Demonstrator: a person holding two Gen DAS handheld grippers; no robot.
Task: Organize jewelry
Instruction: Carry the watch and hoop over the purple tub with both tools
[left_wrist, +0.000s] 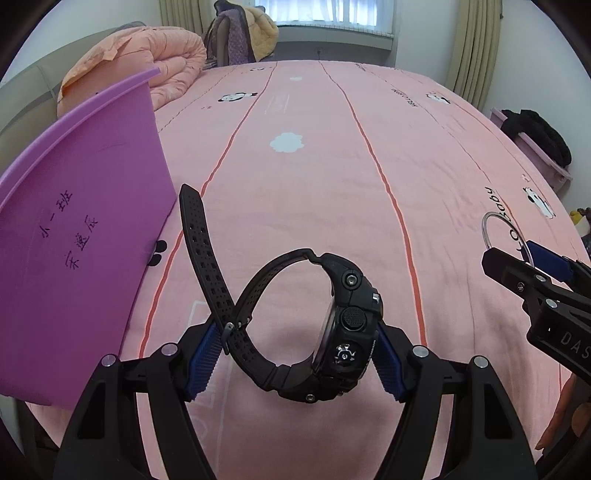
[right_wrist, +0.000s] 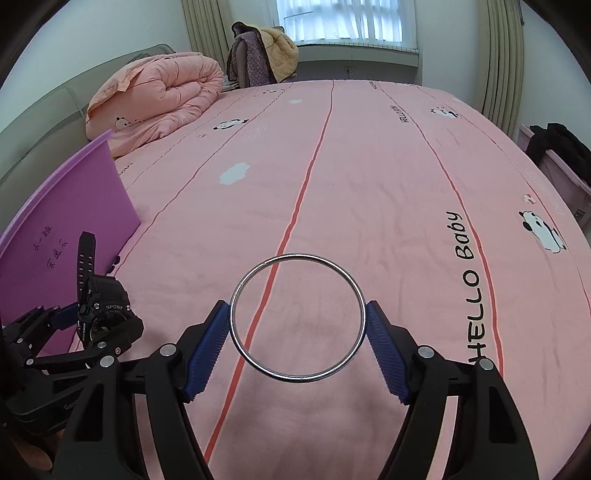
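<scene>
Left gripper (left_wrist: 295, 354) is clamped on a black sport watch (left_wrist: 332, 328): one blue pad presses the buckled strap and the other presses the back side of the watch case, so the watch stands on its edge between the fingers, above the pink bed sheet (left_wrist: 314, 177). We see the free end of the strap (left_wrist: 194, 218) rising up and to the left, toward the purple plastic bin (left_wrist: 85, 229), which stands on the bed just beside the watch and has handwritten characters on its wall.

Right gripper (right_wrist: 297, 332) is closed on a thin silver bangle (right_wrist: 297, 317); the two blue pads touch the ring on its left and right sides, and we can see the sheet through it. The bangle is held over the bed, near the red stripe (right_wrist: 295, 218) of the sheet and the words "HELLO Baby" (right_wrist: 469, 288).

At the far end of the bed lies a rolled pink quilt (right_wrist: 162, 96). A chair with clothes (right_wrist: 258, 55) stands under the window.
</scene>
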